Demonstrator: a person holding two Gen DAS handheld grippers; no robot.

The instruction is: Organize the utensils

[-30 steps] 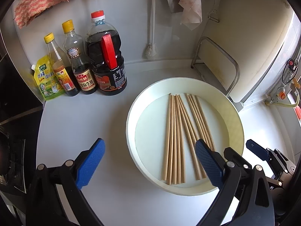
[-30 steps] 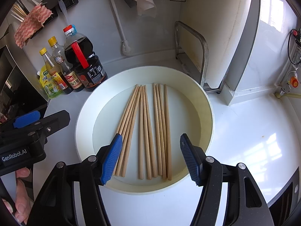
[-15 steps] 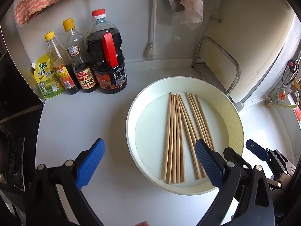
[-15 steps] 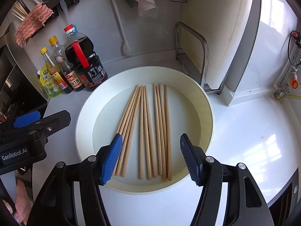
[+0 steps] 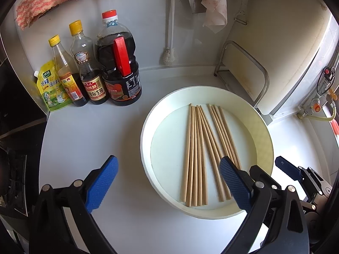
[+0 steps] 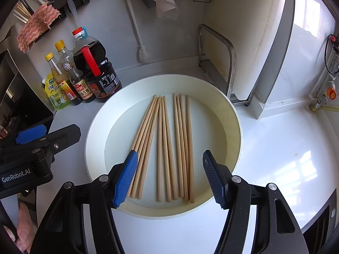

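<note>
Several wooden chopsticks (image 5: pixel 203 154) (image 6: pixel 167 148) lie side by side in a round white basin (image 5: pixel 146 114) (image 6: pixel 93 127) on the white counter. My left gripper (image 5: pixel 167 182) hovers open over the basin's near left rim, nothing between its blue pads. My right gripper (image 6: pixel 169 175) hangs open above the chopsticks' near ends, its pads apart and touching nothing. The right gripper's blue tip (image 5: pixel 286 167) shows at the right of the left wrist view. The left gripper's body (image 6: pixel 38 146) shows at the left of the right wrist view.
Sauce bottles (image 5: pixel 118 63) (image 6: pixel 95 69) and a seasoning pouch (image 5: pixel 50 89) stand at the back left. A metal rack (image 5: pixel 243 74) (image 6: pixel 218 61) with a cutting board stands at the back right. A brush (image 5: pixel 169 55) and cloths hang on the wall. A dark stove (image 5: pixel 12 158) borders the left.
</note>
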